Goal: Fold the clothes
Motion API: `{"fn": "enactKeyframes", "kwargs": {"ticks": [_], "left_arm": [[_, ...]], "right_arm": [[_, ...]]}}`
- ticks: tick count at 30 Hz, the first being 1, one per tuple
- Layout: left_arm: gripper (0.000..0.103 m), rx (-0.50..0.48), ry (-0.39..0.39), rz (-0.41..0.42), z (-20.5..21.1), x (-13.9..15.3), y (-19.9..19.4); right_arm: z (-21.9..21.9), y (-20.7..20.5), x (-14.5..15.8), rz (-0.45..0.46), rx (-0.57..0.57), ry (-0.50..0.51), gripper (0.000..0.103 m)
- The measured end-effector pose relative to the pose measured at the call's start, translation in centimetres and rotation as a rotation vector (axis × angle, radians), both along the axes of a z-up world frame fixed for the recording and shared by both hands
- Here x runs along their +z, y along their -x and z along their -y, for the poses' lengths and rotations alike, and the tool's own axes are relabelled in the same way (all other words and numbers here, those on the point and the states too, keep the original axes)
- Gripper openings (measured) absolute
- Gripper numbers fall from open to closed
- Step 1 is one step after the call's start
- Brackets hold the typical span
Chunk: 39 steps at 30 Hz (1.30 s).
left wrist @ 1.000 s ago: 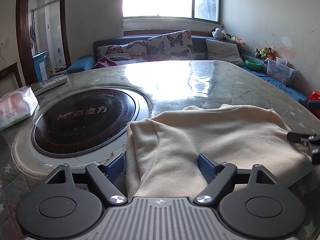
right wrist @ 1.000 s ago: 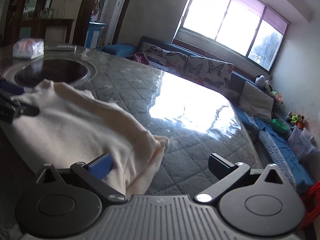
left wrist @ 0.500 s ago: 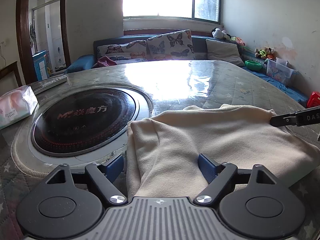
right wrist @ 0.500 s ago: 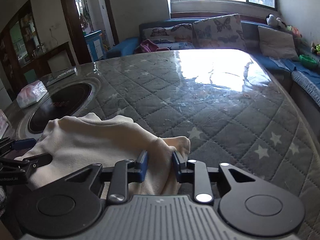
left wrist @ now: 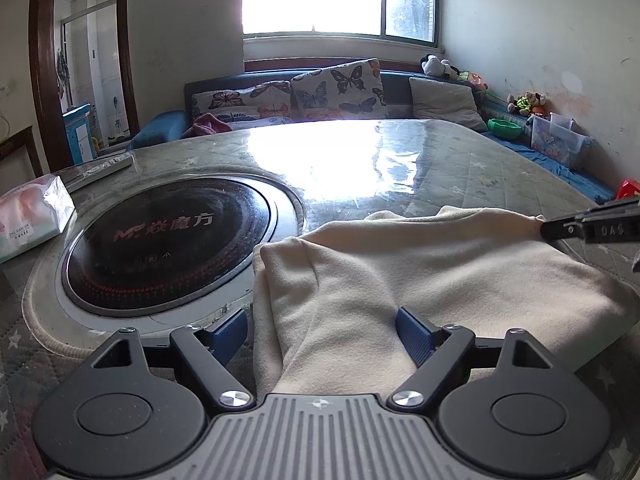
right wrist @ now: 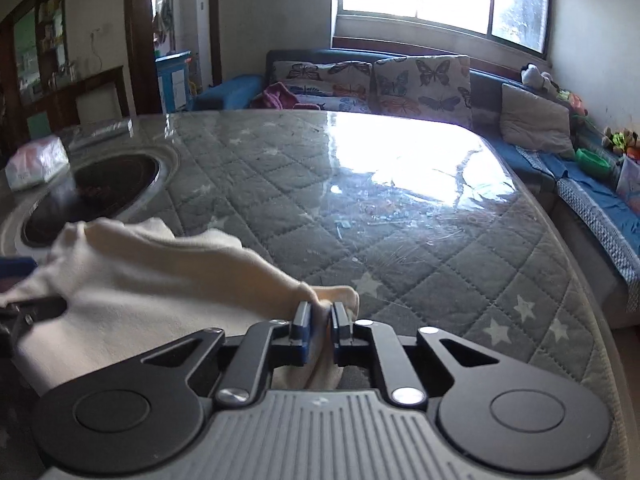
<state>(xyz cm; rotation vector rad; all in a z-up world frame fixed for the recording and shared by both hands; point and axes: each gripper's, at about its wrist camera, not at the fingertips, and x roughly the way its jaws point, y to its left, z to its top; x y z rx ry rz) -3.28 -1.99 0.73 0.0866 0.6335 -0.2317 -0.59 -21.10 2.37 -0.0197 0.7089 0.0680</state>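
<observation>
A cream garment (left wrist: 420, 272) lies bunched on the quilted table near its front edge. My left gripper (left wrist: 322, 330) stands open, its blue pads either side of the garment's near left end without pinching it. My right gripper (right wrist: 320, 316) is shut on the garment's (right wrist: 160, 280) right corner, with a fold of fabric squeezed between the pads. In the left wrist view the right gripper's fingers (left wrist: 588, 230) hold that corner slightly raised at the far right. The left gripper's finger (right wrist: 36, 308) shows at the left edge of the right wrist view.
A round black induction cooktop (left wrist: 168, 240) is set into the table left of the garment. A tissue pack (left wrist: 32, 216) and a remote (left wrist: 104, 164) lie beyond it. The glossy table (right wrist: 400, 200) stretches back toward a sofa with butterfly cushions (right wrist: 420, 84); its edge curves away on the right.
My right gripper went from wide open to shut on the garment's right corner and swung to face across the table. The left gripper and the garment's left end stayed put.
</observation>
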Motion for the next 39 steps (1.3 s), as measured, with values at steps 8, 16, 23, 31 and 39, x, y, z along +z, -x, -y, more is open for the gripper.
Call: {"fn": "enactKeyframes", "kwargs": {"ticks": [8, 16, 23, 31, 39], "left_arm": [[0.085, 0.000, 0.008, -0.004, -0.2, 0.1, 0.0], [0.089, 0.000, 0.018, -0.009, -0.4, 0.3, -0.1], [0.094, 0.005, 0.022, 0.004, -0.8, 0.8, 0.6], [0.095, 0.032, 0.029, -0.004, -2.1, 0.9, 1.4], [0.095, 0.069, 0.038, -0.008, -3.1, 1.1, 2.0]], "right_arm": [[-2.6, -3.0, 0.8, -0.013, 0.110, -0.079, 0.010], [-3.5, -4.3, -0.4, -0.026, 0.108, -0.082, 0.029], [-6.0, -4.3, 0.8, -0.004, 0.168, -0.084, 0.042], [-8.4, -6.1, -0.9, -0.042, 0.168, -0.050, 0.042], [-10.1, -5.9, 0.2, -0.022, 0.217, -0.040, 0.049]]}}
